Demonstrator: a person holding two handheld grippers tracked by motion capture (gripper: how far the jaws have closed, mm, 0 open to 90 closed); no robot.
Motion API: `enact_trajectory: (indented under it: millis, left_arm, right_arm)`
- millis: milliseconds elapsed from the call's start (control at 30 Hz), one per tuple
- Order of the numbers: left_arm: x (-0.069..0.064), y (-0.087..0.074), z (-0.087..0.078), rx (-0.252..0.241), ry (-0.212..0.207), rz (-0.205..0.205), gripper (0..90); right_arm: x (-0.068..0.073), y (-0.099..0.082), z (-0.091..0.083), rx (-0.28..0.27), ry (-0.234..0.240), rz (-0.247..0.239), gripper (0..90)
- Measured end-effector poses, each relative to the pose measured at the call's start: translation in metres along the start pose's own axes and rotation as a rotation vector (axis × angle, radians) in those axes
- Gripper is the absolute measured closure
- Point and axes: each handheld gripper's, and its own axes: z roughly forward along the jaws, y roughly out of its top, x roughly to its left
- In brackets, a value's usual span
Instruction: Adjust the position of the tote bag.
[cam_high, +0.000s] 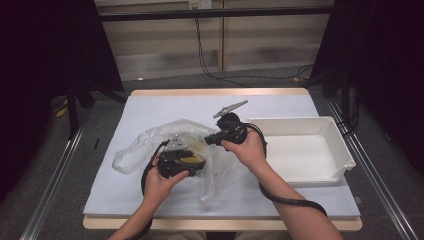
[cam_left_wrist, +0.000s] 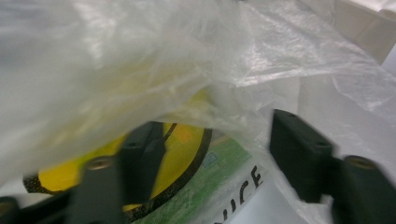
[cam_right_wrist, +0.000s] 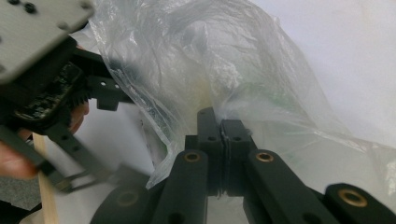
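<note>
The right gripper (cam_right_wrist: 219, 126) is pinching a fold of the clear plastic bag (cam_right_wrist: 224, 60) flat between its two jaws, which are standing pressed together with only the film between them. In the high view this right gripper (cam_high: 212, 139) is sitting just above the middle of the table, at the bag's (cam_high: 150, 137) right-hand edge and beside the white tray (cam_high: 334, 131).

The left gripper (cam_left_wrist: 210, 158) is standing about half open, with one jaw lying over the yellow packet (cam_left_wrist: 187, 140) inside the bag (cam_left_wrist: 140, 56) and the other jaw out on the bag's film side; whether the pads are pressing on anything I cannot tell. In the high view the left gripper (cam_high: 175, 159) is lying at the bag's near side, right over the packet (cam_high: 192, 159).

The bag is lying crumpled on the pale blue table cover (cam_high: 150, 107), its long axis running roughly left to right, with a loose end trailing out to the left and another fold hanging toward the near edge. Which way its mouth is facing is not clear. It is holding the packet, a flat yellow thing with a black curved band, a green patch and dark lettering, lying near the bag's right half.

The tray is sitting to the right of the bag, apart from it, with its open side up.
</note>
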Motion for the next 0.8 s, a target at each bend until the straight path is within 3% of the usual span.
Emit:
enact_trajectory:
  millis: [67, 167, 233, 267, 367, 567, 733, 800]
  left_arm:
    - [0.002, 0.000, 0.001, -0.018, -0.010, -0.011, 53.4]
    - [0.003, 0.000, 0.002, -0.029, -0.057, -0.032, 65.6]
    - [0.002, 0.000, 0.002, -0.024, -0.058, -0.031, 76.8]
    - [0.000, 0.000, 0.001, -0.020, -0.060, -0.016, 76.8]
    - [-0.003, 0.001, -0.002, -0.008, -0.076, 0.007, 89.8]
    - [-0.007, -0.004, -0.007, 0.035, -0.088, 0.025, 90.0]
    - [-0.007, -0.003, -0.009, 0.004, -0.073, 0.020, 90.0]
    - [-0.007, -0.002, -0.009, -0.002, -0.063, 0.019, 83.8]
  right_arm:
    - [0.000, 0.000, 0.000, -0.001, 0.001, 0.000, 88.9]
    - [0.000, 0.000, 0.000, 0.005, 0.002, 0.008, 88.8]
    - [0.000, 0.000, 0.000, 0.007, 0.001, 0.006, 88.7]
    - [0.000, 0.000, 0.001, 0.004, 0.002, 0.006, 88.8]
    - [-0.002, 0.000, 0.000, 0.001, -0.002, 0.007, 88.8]
    - [-0.010, -0.002, -0.003, -0.004, -0.022, 0.035, 88.9]
    - [-0.013, -0.003, -0.006, -0.009, -0.025, 0.051, 89.0]
    - [-0.012, -0.004, -0.006, -0.007, -0.022, 0.044, 89.0]
